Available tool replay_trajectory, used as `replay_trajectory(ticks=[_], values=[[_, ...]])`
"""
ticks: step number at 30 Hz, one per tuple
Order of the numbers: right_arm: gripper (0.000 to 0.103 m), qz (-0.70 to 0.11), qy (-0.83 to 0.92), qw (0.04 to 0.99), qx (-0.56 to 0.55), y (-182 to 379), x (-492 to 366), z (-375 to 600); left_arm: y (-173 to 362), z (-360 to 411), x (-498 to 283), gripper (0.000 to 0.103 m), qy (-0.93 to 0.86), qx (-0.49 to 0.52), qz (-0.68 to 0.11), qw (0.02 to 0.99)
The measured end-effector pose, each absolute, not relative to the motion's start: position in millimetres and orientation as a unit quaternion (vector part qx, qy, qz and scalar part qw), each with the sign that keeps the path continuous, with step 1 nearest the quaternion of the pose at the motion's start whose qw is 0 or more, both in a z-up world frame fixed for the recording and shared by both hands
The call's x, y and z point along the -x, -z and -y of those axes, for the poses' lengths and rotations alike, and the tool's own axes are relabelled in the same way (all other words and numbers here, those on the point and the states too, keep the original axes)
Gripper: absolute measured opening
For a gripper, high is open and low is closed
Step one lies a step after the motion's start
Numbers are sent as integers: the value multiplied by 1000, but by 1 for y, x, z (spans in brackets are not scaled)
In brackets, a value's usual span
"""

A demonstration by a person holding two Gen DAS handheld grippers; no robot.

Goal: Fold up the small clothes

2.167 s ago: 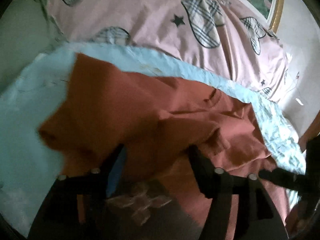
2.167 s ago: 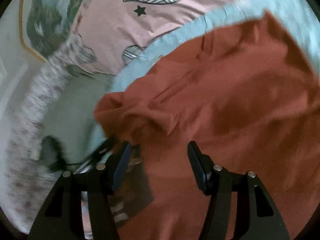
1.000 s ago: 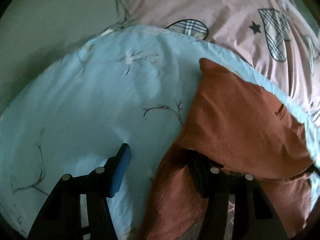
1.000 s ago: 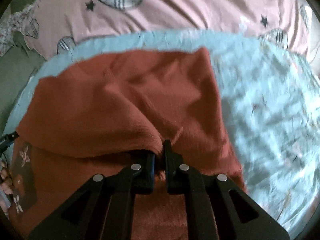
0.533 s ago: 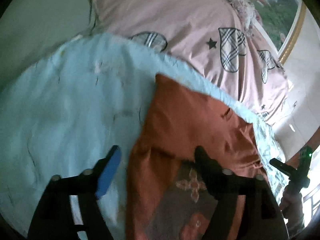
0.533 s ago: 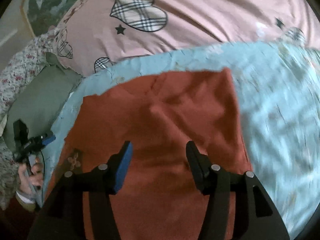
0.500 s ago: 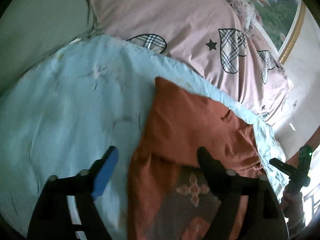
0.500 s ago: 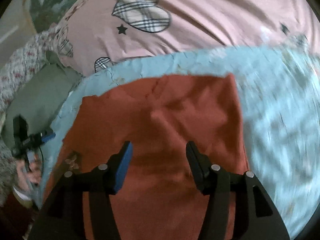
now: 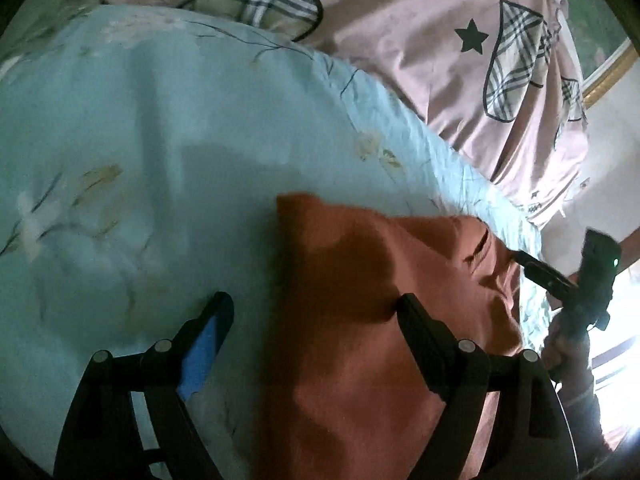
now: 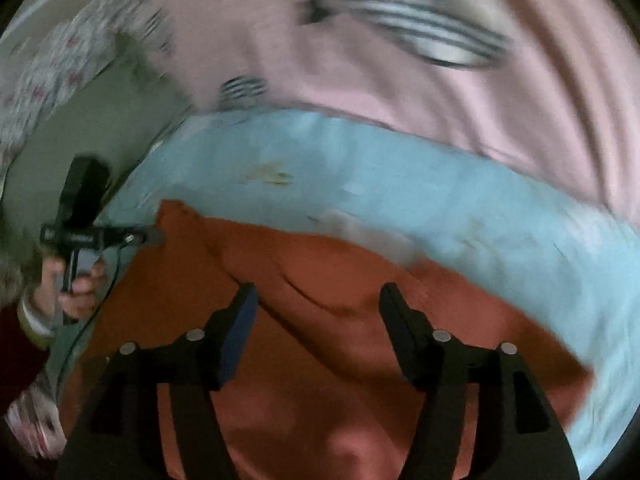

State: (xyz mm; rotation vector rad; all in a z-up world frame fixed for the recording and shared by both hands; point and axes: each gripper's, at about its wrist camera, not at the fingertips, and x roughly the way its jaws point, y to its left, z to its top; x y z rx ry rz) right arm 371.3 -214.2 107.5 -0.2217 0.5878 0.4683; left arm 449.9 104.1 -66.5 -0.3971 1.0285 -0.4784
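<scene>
The rust-orange garment (image 9: 360, 320) lies flat on the light-blue floral sheet (image 9: 120, 140), w/ a pink duvet w/ plaid hearts (image 9: 440, 60) just behind it. Left gripper (image 9: 312, 308) has jaws spread wide, nothing held; its left finger is over the sheet, the right one over the garment's edge. Right gripper (image 10: 316, 300), in a blurred right wrist view, also has jaws released, apart over the garment (image 10: 320, 360), w/ a fold ridge running btw them.

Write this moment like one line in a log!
left gripper: open | right gripper: open | orange garment: lying on blue sheet, unheld
</scene>
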Motion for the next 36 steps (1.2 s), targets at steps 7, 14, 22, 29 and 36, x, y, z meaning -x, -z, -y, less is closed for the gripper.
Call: replay_trajectory(ticks=[7,14,22,29,36], values=[[65,-339,-207,889,226,-71,-431,144,67,-92,-469,84,247,186,-473,825],[15,-185,-165,942,224,-86,-375,145,61,-68,-454,15,257,100,-446,852],[58,-221,-83,965,112,-69,-423,177,33,-21,-422,27,134,-55,-341,929],[65,-213,-106,971,7,-87,-354,238,45,-80,-434,64,83,21,-397,914],[68,-213,-49,971,-96,-56,-241,330,44,-120,-367,70,100,107,-397,906]])
